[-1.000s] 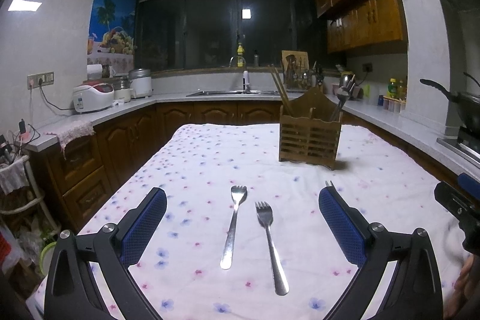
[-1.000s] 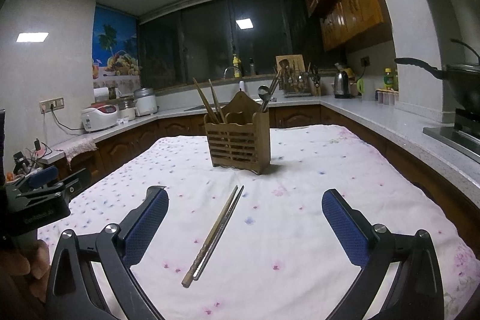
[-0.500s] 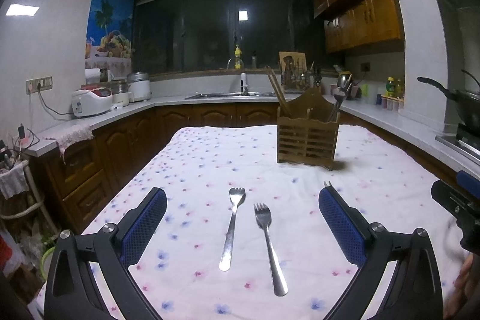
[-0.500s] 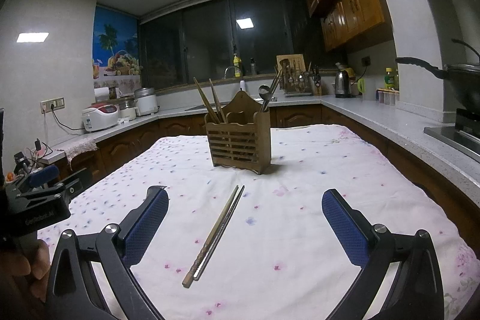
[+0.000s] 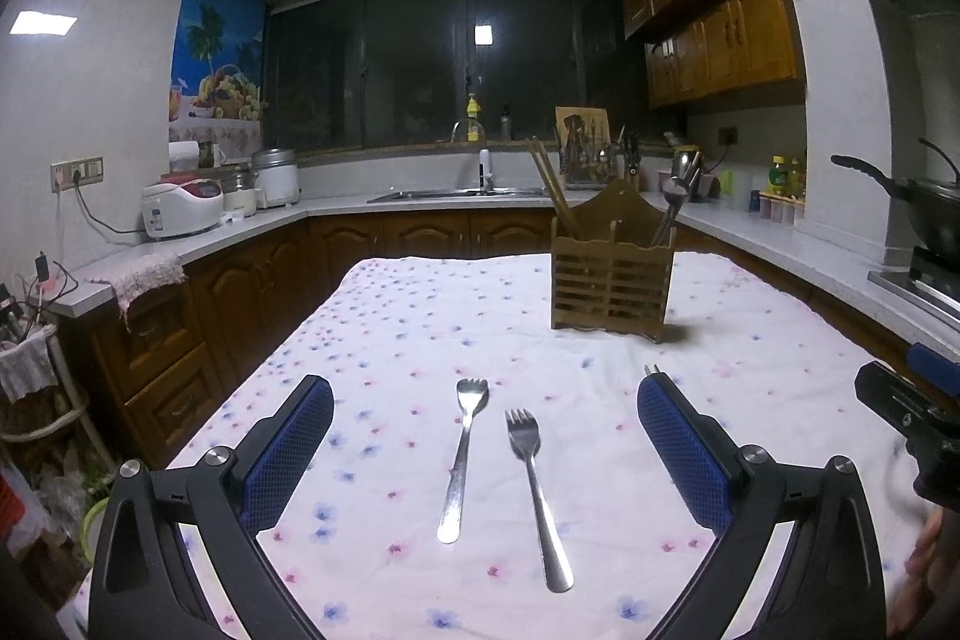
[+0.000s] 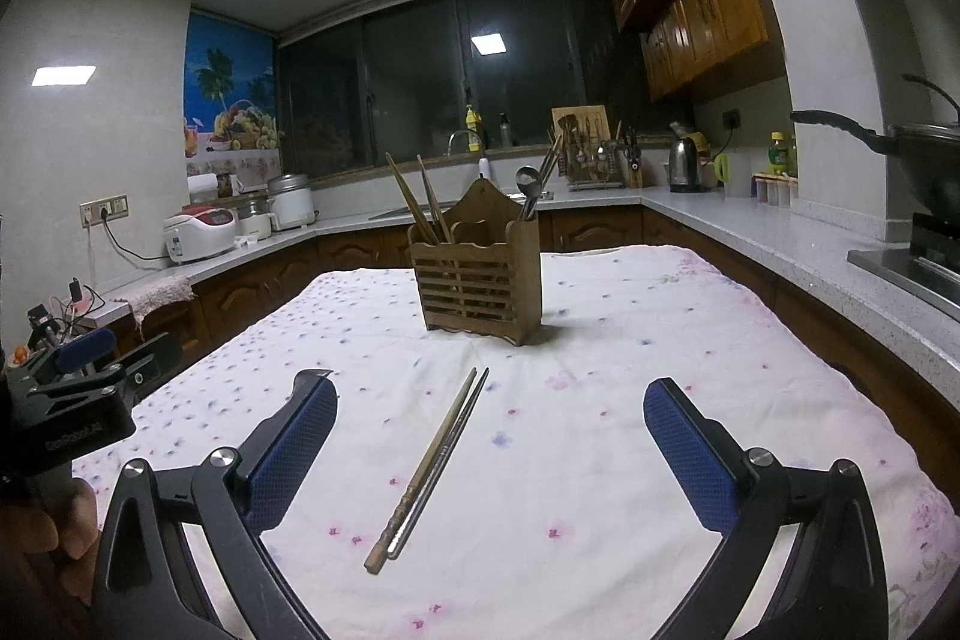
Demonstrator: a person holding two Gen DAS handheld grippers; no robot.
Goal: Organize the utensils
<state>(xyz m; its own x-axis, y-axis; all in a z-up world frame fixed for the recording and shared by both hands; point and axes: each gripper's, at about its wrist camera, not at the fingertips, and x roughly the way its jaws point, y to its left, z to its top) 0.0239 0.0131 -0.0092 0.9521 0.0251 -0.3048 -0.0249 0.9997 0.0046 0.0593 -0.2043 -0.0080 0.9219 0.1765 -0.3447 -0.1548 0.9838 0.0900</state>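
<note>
A wooden utensil holder [image 5: 611, 274] stands on the floral tablecloth [image 5: 420, 316], with chopsticks and a spoon in it; it also shows in the right wrist view [image 6: 480, 280]. Two metal forks lie side by side: the left fork [image 5: 463, 454] and the right fork [image 5: 536, 490]. My left gripper [image 5: 485, 442] is open and empty, its fingers either side of the forks, above them. A pair of chopsticks [image 6: 431, 466] lies on the cloth. My right gripper [image 6: 489, 445] is open and empty, straddling the chopsticks from above.
Kitchen counters run around the table, with a rice cooker [image 5: 180, 208] at left, a sink [image 5: 462, 193] at the back and a wok [image 5: 924, 214] on the stove at right. The other gripper [image 6: 78, 400] shows at the left edge of the right wrist view.
The left wrist view has shifted slightly; the forks sit a little nearer. The right gripper has barely moved. Both stay open.
</note>
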